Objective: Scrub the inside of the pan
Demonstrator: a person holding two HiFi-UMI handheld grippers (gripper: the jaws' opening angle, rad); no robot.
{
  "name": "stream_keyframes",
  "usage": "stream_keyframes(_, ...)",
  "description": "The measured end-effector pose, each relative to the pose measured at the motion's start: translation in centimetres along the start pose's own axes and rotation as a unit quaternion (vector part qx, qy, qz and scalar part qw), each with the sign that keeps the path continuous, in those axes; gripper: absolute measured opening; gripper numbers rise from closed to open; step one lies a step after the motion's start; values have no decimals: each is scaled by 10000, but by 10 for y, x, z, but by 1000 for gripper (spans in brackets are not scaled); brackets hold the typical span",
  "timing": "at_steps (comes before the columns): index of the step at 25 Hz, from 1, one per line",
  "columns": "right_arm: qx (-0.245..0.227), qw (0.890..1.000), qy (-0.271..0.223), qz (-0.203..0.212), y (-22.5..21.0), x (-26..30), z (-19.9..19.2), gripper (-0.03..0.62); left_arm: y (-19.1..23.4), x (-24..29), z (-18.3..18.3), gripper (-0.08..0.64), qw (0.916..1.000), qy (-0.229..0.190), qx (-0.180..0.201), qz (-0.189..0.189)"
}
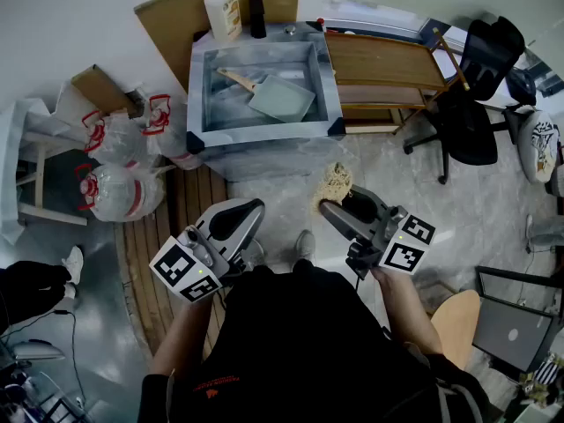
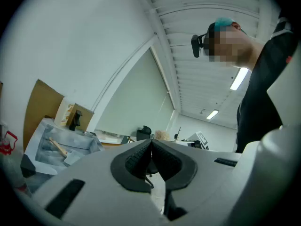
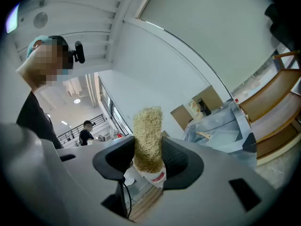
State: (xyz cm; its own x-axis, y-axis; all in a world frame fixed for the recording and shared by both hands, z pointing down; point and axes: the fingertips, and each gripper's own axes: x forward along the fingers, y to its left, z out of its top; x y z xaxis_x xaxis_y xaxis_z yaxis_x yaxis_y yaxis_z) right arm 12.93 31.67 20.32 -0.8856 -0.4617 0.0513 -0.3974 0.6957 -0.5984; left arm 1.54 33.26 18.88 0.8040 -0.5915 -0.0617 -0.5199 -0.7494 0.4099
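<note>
Black top [image 1: 300,342]: mine, filling the bottom of the head view; its small orange print is too small to read.
Tub [image 1: 196,95]: plastic-lined, straight ahead on its stand, well apart from both grippers.
Square pan [image 1: 284,100]: lies flat inside the tub, with its wooden handle [image 1: 236,79] running back and to the left.
Right gripper [image 3: 148,149]: pinching a straw-coloured fibre scourer [image 3: 147,131], pointing level towards the tub. I judge it must travel forward and slightly left to reach the pan.
Left gripper [image 2: 151,147]: jaws pressed together with nothing between them, about as far from the pan.
Bottle [image 1: 224,11]: stands behind the tub; I cannot read its label.
</note>
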Motion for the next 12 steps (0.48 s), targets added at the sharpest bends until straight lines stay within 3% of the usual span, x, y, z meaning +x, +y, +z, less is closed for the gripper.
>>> stream_keyframes(12,59,10000,-32,29,-8,-17,2,187,-12,11,-7,20,9999,57,42,83)
